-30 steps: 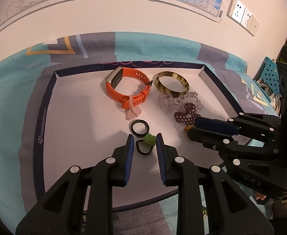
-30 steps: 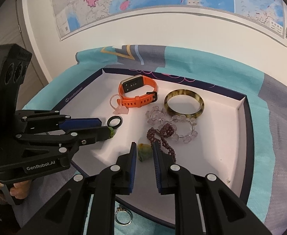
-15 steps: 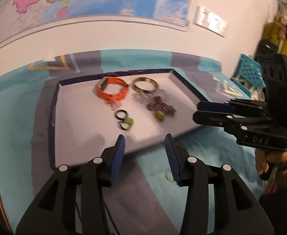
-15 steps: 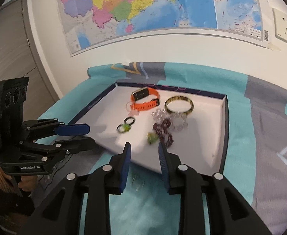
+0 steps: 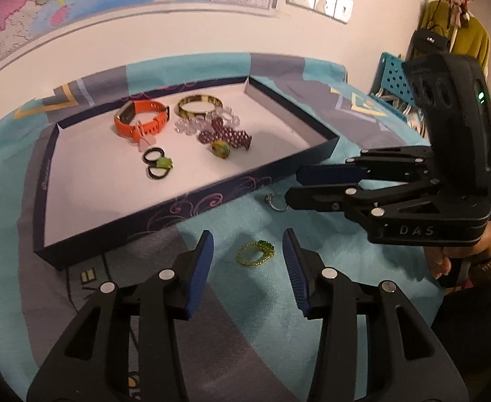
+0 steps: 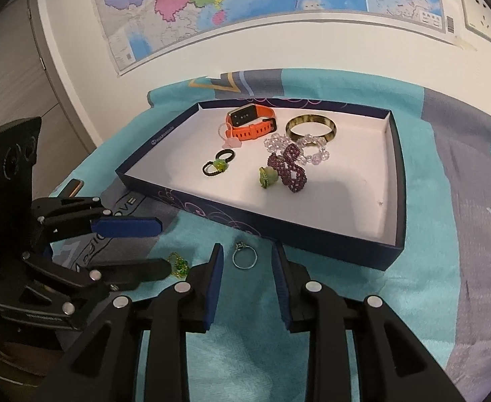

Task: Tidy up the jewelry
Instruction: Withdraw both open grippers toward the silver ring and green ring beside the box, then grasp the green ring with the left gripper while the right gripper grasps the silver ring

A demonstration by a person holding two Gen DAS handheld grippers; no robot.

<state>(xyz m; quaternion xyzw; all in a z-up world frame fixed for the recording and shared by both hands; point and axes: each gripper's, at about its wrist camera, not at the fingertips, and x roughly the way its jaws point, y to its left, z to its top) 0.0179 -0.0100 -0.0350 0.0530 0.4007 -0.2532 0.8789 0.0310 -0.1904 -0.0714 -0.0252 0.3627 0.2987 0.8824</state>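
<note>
Both claws are spread wide and hold nothing. The left gripper [image 5: 248,258] hangs low over the blue blanket [image 5: 312,318], and a gold ring with a green stone [image 5: 256,253] lies between its fingers. The right gripper [image 6: 247,264] sits just by a thin silver ring [image 6: 244,256], also on the blanket. The tray [image 6: 312,239] nearby holds an orange watch [image 6: 250,121], a bangle [image 6: 310,128], bead bracelets and small rings.
</note>
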